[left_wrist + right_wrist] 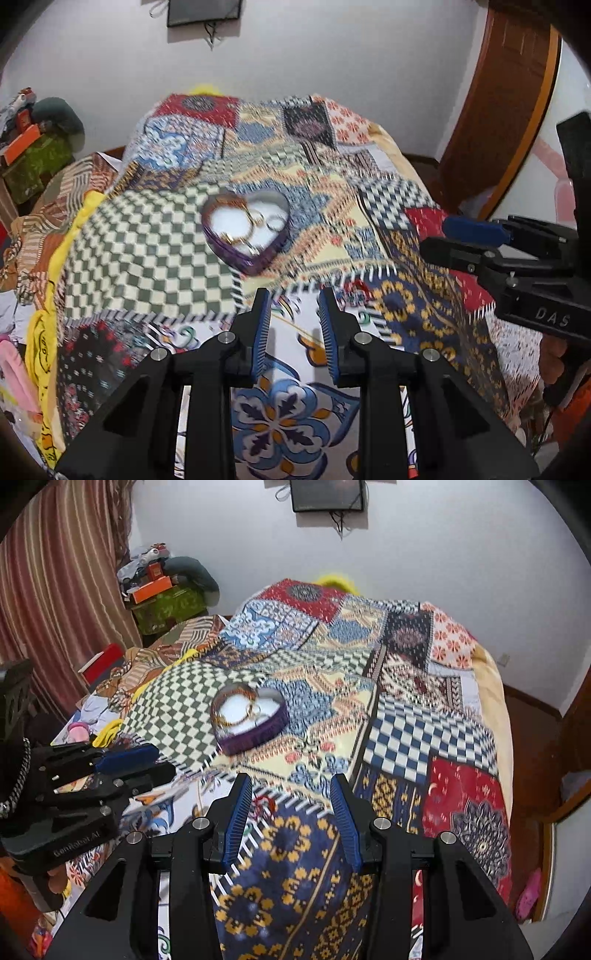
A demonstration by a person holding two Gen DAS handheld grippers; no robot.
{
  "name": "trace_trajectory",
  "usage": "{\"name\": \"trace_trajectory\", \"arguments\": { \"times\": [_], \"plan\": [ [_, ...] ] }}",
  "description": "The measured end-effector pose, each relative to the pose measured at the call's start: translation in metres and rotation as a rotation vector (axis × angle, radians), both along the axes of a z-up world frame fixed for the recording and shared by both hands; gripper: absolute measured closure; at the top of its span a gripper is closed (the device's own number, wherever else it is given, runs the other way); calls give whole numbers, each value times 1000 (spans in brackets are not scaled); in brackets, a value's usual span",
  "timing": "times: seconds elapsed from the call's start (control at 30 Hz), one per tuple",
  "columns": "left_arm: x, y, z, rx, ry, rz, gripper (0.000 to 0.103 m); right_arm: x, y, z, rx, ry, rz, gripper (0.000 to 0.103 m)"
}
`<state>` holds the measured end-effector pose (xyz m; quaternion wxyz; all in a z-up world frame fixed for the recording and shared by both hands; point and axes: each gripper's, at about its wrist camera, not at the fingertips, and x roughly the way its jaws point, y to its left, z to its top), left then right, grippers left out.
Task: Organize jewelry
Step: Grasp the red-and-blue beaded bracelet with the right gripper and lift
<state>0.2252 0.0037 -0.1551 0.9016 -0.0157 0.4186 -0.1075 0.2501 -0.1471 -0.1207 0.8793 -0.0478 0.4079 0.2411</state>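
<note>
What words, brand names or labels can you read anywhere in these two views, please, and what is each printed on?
"DAS" – raised letters on the black body of the right gripper, seen from the left wrist camera.
"GenRobot.AI" – on the black body of the left gripper, seen from the right wrist camera; slightly blurred.
Dark print on the yellow cloth at the bed's edge: too distorted to read.
The heart-shaped box shows no lettering.

Patchwork cloth quilt (155, 236), purple heart box (245, 227) holding shiny gold-metal bangles (255, 221)
</note>
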Motion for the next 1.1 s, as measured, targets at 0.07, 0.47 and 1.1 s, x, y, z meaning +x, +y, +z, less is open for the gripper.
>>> {"name": "trace_trajectory", "arguments": {
  "times": [0.07, 0.47, 1.1],
  "plan": [
    [0, -5, -7, 2, 20, -13, 77, -2, -2, -5, -3, 12, 0, 63],
    [8, -36, -39, 31, 66, -91, 78, -4, -7, -27, -27, 42, 4, 63],
    [13, -24, -43, -10, 30, -66, 102, -2, 9, -40, -10, 83, 68, 63]
  ]
}}
